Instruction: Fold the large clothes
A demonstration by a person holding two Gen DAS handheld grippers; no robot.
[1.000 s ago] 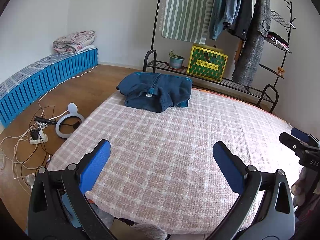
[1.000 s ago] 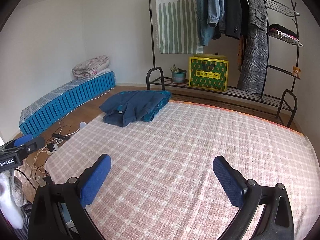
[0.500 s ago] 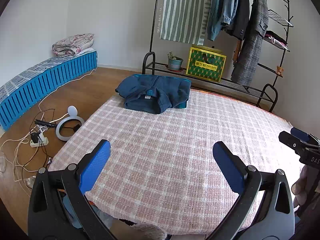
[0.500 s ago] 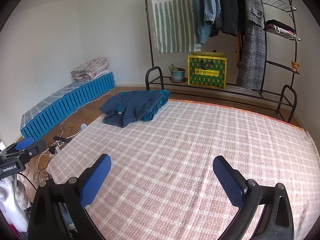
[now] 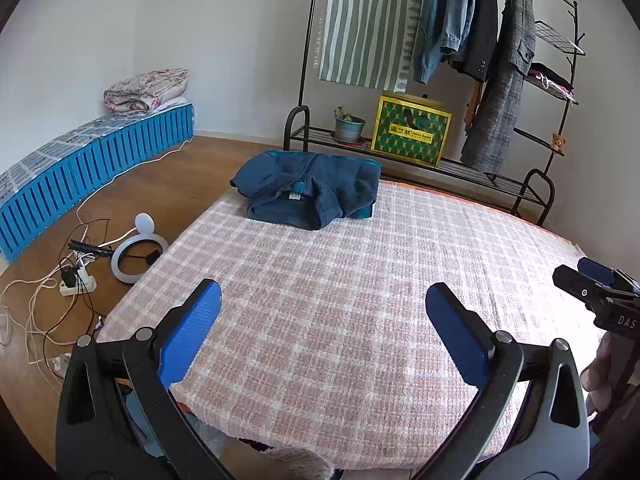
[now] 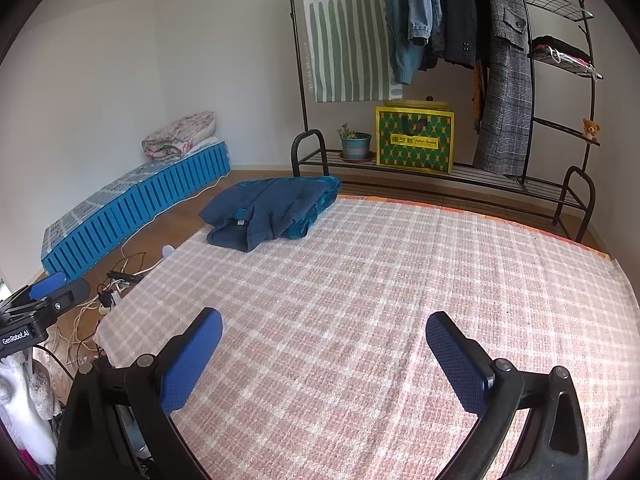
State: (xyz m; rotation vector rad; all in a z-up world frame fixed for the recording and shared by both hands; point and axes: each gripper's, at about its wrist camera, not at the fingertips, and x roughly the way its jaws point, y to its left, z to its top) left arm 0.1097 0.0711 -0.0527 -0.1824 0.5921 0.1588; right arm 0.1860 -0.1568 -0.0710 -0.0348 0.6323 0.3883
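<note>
Since a second ago both views have lifted slightly, the left gripper (image 5: 323, 334) and right gripper (image 6: 323, 364) remain spread and empty, and the folded blue garment (image 5: 308, 190) lies far ahead, suggesting this fold is complete.

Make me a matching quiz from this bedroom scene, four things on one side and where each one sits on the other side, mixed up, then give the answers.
Things:
1. folded blue garment
2. potted plant
3. ring light
4. floral bedding

Places:
A. on the wooden floor among cables
B. on the far left part of the checked blanket
C. on top of the blue slatted platform
D. on the low shelf of the clothes rack, beside the yellow-green box

Pairs: 1-B, 2-D, 3-A, 4-C
</note>
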